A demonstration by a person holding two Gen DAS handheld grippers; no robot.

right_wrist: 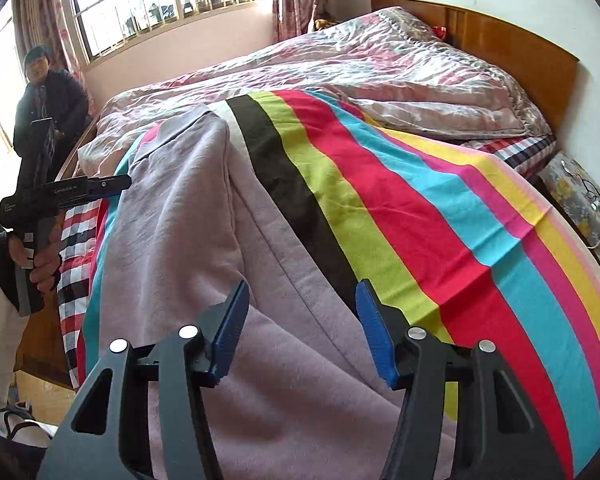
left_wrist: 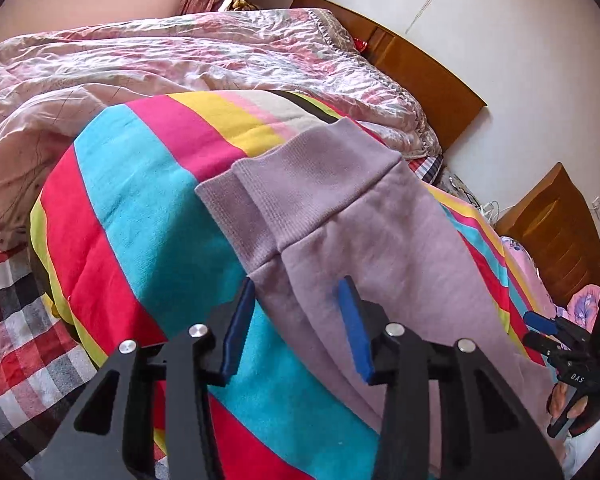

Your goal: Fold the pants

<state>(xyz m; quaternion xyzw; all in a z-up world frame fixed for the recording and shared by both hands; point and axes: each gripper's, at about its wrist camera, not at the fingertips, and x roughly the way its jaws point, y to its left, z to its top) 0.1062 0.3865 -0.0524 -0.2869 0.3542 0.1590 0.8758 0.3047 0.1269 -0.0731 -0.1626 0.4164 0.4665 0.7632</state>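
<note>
So the pants [left_wrist: 340, 216] are lying flat on a striped blanket [left_wrist: 148, 208] that's spread over the bed, folded lengthwise it looks like, with the ribbed cuffs sitting together at one end. They're a pale lilac fleece kind of thing.

The left gripper [left_wrist: 300, 300] is hovering just over the cuff end, blue pads spread wide apart, not holding anything. One pad is sitting over the blanket and the other over the pant leg, but I can't tell if either is actually touching cloth.

The right gripper [right_wrist: 300, 304] is hanging over the other end, also gaping wide with nothing between the pads, lilac fabric right underneath it.

Behind the blanket there's a crumpled pink quilt [left_wrist: 172, 60] bunched up toward the wooden headboard [right_wrist: 512, 48], and a plaid sheet [left_wrist: 16, 320] is peeking out at the bed's edge. Someone in a dark jacket [right_wrist: 48, 100] is standing by the window [right_wrist: 160, 4].
</note>
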